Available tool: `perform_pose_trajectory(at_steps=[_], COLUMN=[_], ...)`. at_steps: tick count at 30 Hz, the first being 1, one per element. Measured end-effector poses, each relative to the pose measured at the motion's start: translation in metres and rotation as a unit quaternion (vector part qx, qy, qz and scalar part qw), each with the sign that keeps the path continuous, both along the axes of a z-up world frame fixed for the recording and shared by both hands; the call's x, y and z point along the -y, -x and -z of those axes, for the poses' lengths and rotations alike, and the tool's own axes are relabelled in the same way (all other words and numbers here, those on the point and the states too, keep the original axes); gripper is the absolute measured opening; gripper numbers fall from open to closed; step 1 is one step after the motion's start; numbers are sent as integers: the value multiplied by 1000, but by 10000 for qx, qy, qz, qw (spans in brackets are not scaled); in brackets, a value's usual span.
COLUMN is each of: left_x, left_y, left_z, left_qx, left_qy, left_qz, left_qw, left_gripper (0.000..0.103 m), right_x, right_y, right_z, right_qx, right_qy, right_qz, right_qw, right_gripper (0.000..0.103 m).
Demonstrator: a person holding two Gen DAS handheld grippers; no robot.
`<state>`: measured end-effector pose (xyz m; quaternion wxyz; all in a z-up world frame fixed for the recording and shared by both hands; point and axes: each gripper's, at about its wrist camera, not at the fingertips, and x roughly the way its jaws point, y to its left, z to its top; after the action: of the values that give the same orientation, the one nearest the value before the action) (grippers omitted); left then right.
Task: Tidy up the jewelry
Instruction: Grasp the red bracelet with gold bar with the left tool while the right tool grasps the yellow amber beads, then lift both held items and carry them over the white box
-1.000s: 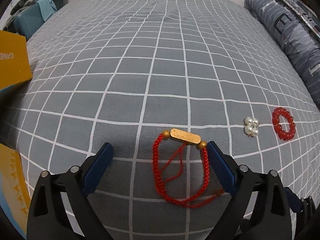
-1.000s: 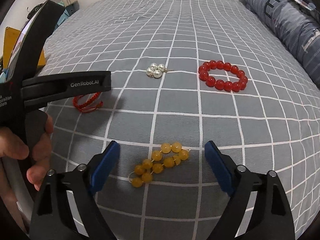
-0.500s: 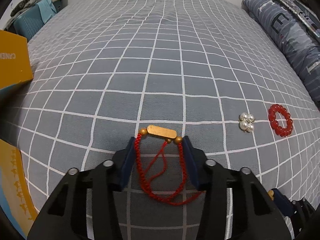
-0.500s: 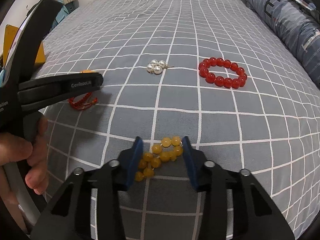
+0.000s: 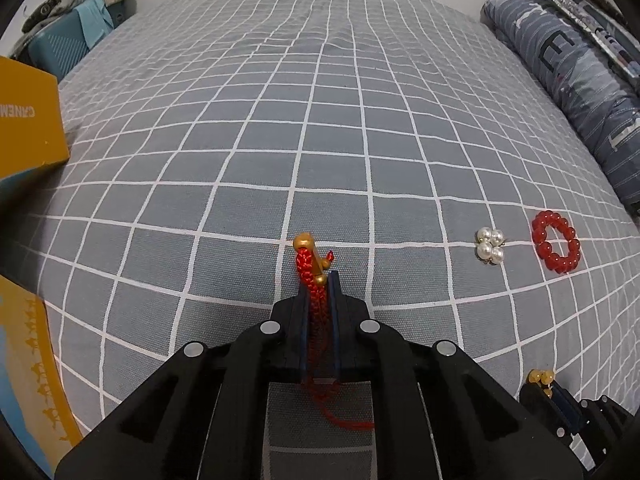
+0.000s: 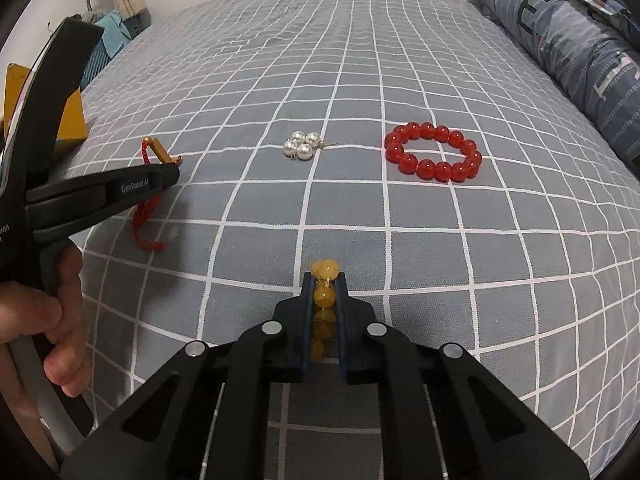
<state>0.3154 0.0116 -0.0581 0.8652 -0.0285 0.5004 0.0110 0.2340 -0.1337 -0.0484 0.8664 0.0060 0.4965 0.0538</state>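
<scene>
My left gripper [image 5: 318, 280] is shut on the red cord bracelet [image 5: 308, 264], squeezed flat between the blue pads, its gold bar poking out in front and a loose cord tail trailing beneath. The right wrist view shows this left gripper [image 6: 174, 168] from the side, held by a hand [image 6: 40, 312], with the red cord bracelet [image 6: 148, 208] hanging under it. My right gripper [image 6: 324, 280] is shut on the yellow bead bracelet [image 6: 325, 294], beads stacked in a line between the pads. A pearl cluster [image 6: 301, 145] and a red bead bracelet [image 6: 434, 152] lie on the bed beyond.
Everything lies on a grey bedsheet with a white grid [image 5: 320, 120]. A yellow box [image 5: 28, 120] stands at the left edge, a rolled blue-grey duvet [image 5: 580, 80] along the right. The pearl cluster [image 5: 490, 245], red bead bracelet [image 5: 556, 246] and right gripper [image 5: 546, 384] sit right of my left gripper.
Both grippers went from wide open to shut. The left one squeezed the red cord bracelet flat; the right one gathered the yellow beads into a line between its pads.
</scene>
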Motion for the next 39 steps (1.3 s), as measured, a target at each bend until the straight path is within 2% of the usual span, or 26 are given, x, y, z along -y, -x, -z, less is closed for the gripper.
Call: perform_pose_trajectory(at_steps=[13,39], left_x=[2,-7], left_y=[12,68], left_z=[-10,-51], left_qx=[142,596], left_qy=[58,83], left_qz=[32,101], left_qw=[9999,9981], left_gripper=[7,7], right_x=[5,1], right_y=[8,26], right_z=[-10,-44], right_qx=[251,686], right_qy=[-105,-155], right_qz=[56,88], right_qw=[9996,9975], right_gripper=[9,9])
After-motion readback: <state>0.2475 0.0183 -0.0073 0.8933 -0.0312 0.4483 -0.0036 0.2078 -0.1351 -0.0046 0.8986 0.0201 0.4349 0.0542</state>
